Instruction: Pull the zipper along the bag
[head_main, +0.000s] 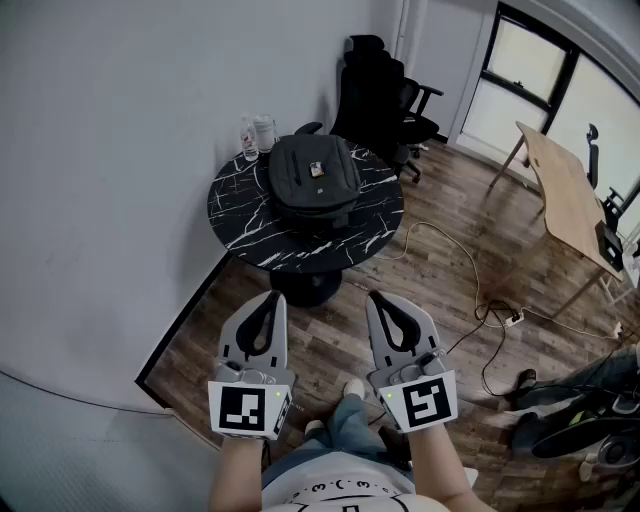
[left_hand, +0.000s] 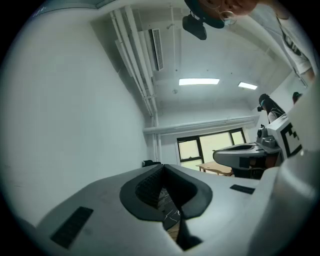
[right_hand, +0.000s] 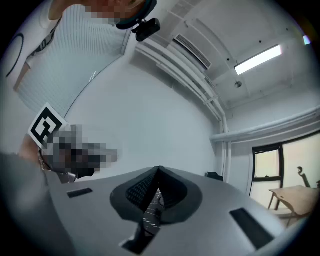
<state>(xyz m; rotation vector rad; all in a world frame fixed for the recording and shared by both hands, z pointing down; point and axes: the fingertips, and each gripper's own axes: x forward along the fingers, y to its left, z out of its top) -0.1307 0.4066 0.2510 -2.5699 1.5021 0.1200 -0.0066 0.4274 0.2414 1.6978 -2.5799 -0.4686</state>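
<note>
Floorboards (head_main: 440, 270) spread wide beneath both tongs, and straight ahead of them stands the round black marble table (head_main: 235, 215), well clear of the tips. Far off to the right of the tongs is a wooden desk (head_main: 565, 195), and beyond the table are black office chairs (head_main: 385, 90). The black bag (head_main: 312, 180) lies on that table, ahead of both tongs and untouched. Side by side come the left gripper (head_main: 272, 298) and the right gripper (head_main: 378, 297), each with jaws pressed together and nothing between them. Smallest of all are two clear containers (head_main: 257, 133), just beyond the bag's left side.
</note>
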